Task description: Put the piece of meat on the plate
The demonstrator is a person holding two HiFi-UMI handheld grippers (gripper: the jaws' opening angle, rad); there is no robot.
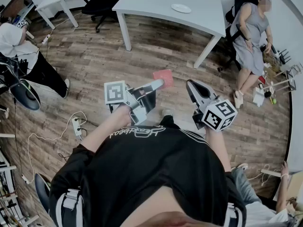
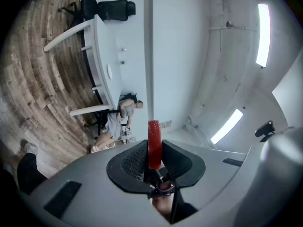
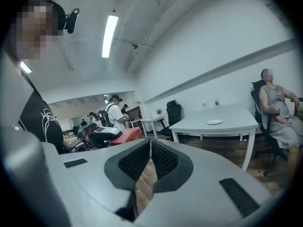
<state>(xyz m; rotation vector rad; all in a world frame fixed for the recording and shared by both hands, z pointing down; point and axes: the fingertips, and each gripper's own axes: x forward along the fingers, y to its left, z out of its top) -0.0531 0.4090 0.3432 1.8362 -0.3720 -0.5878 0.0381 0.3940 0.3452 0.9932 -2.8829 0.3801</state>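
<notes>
Carrying the piece of meat (image 1: 164,78) pinched in the left gripper (image 1: 157,84), with the right gripper (image 3: 150,148) closed and empty. Next, likely: reach the far plate (image 1: 181,8), then release.

1. We find the plate (image 1: 181,8) on the surface (image 1: 156,4), far ahead.
2. The piece of meat (image 1: 163,78) sits between the jaws of the left hand-held gripper (image 1: 157,84), left of the right hand-held gripper (image 1: 190,84).
3. A person (image 1: 251,32) sits right of the surface.
</notes>
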